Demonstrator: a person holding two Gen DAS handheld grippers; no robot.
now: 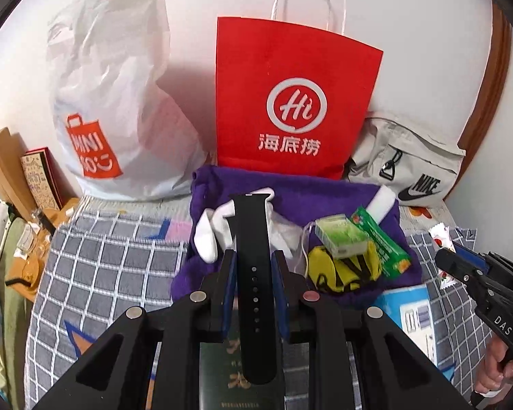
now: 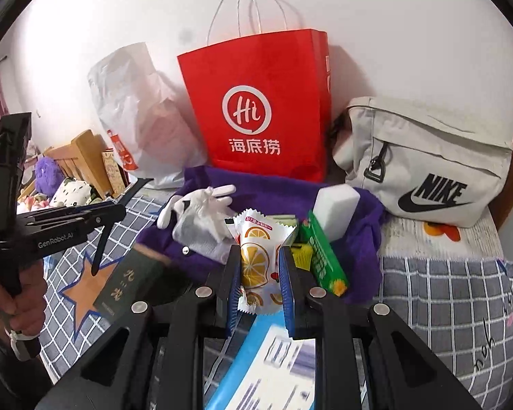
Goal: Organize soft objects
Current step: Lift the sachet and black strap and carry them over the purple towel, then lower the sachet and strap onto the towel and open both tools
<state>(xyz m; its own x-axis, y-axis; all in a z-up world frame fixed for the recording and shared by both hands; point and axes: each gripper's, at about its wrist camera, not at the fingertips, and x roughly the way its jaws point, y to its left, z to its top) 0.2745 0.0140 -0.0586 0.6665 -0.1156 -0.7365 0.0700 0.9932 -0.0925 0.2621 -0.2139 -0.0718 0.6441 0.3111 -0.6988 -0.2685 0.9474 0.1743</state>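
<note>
Both grippers are loaded over the bed: left gripper jaws nearly closed, pinching a black watch strap; right gripper likewise on a snack packet. I'd carry both to the purple cloth, then drop gently onto a bare spot.

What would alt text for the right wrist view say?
The right claw grips an orange-print snack packet above a purple cloth strewn with small items, a red paper bag and grey Nike bag behind.

Black grippers, blue pads, silver round bolts, "GenRobot.AI" and "DAS" lettering; possibly wristband
</note>
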